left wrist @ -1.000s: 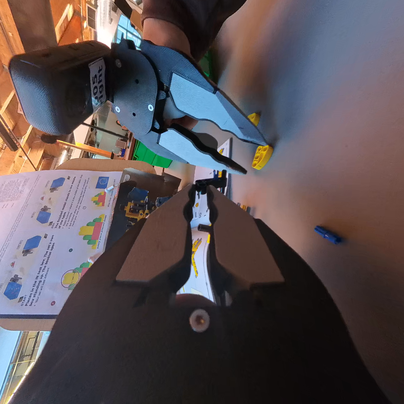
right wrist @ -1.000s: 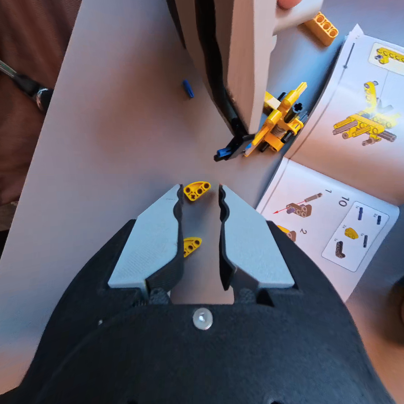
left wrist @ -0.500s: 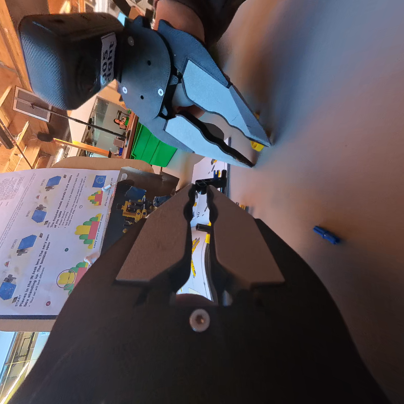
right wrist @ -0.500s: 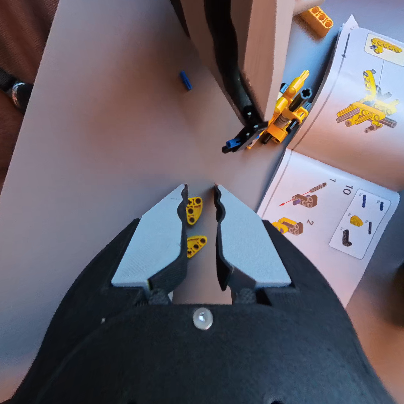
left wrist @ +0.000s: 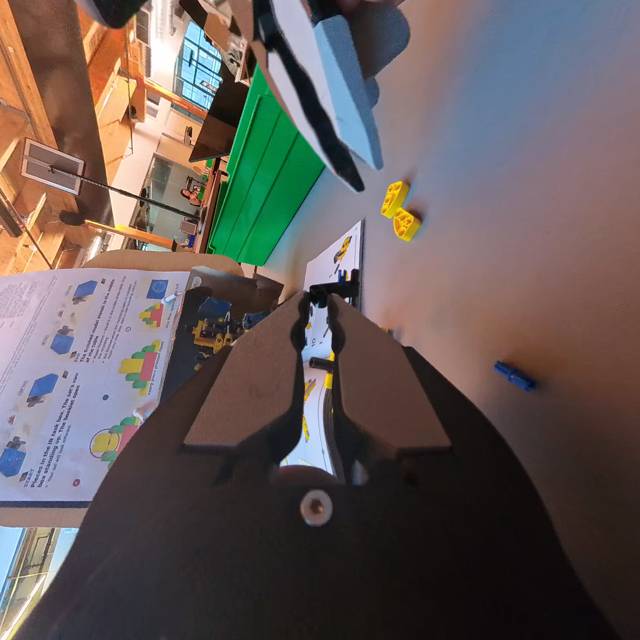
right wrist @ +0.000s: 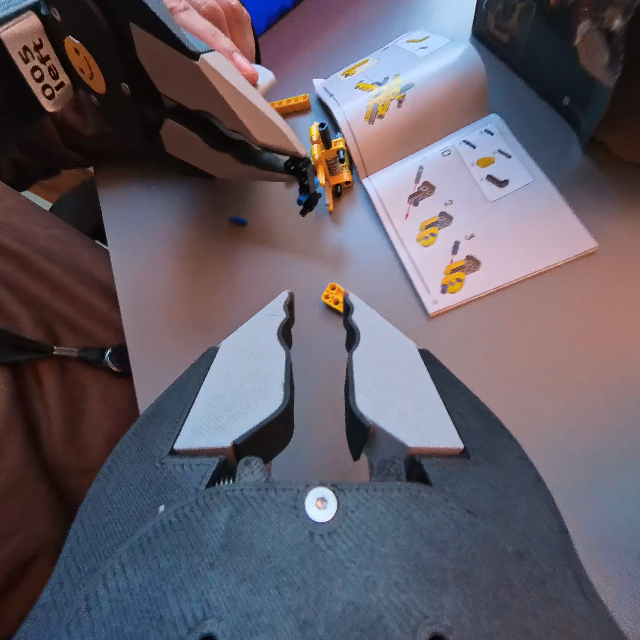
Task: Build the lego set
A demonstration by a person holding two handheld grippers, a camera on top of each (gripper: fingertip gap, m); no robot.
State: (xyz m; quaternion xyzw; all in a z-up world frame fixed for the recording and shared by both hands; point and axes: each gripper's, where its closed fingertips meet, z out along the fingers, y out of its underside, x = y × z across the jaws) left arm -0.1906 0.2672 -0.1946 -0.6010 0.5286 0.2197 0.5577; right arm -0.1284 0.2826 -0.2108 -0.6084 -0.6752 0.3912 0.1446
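My left gripper (left wrist: 317, 301) is shut on a black angled lego piece (left wrist: 332, 285) carrying a blue pin. The right wrist view shows that gripper (right wrist: 294, 169) holding the piece (right wrist: 304, 183) against a small yellow lego model (right wrist: 330, 159) on the grey table. My right gripper (right wrist: 318, 299) is open and empty, raised above the table. A yellow rounded piece (right wrist: 332, 298) lies just past its right fingertip. The left wrist view shows two such yellow pieces (left wrist: 394, 199) (left wrist: 407, 223) side by side below the right gripper (left wrist: 360, 173).
An open instruction booklet (right wrist: 467, 207) lies right of the model. A loose blue pin (right wrist: 238, 220) and a long yellow beam (right wrist: 289, 104) lie on the table. A dark set box (right wrist: 554, 52) stands far right. A green bin (left wrist: 263, 173) and a printed sheet (left wrist: 86, 363) stand behind. The gap from one gripper's tips to the other's is roughly 7 centimeters.
My right gripper has lifted and pulled back from the two yellow pieces, still open and empty. One yellow piece has shifted next to the other. My left gripper keeps its hold.
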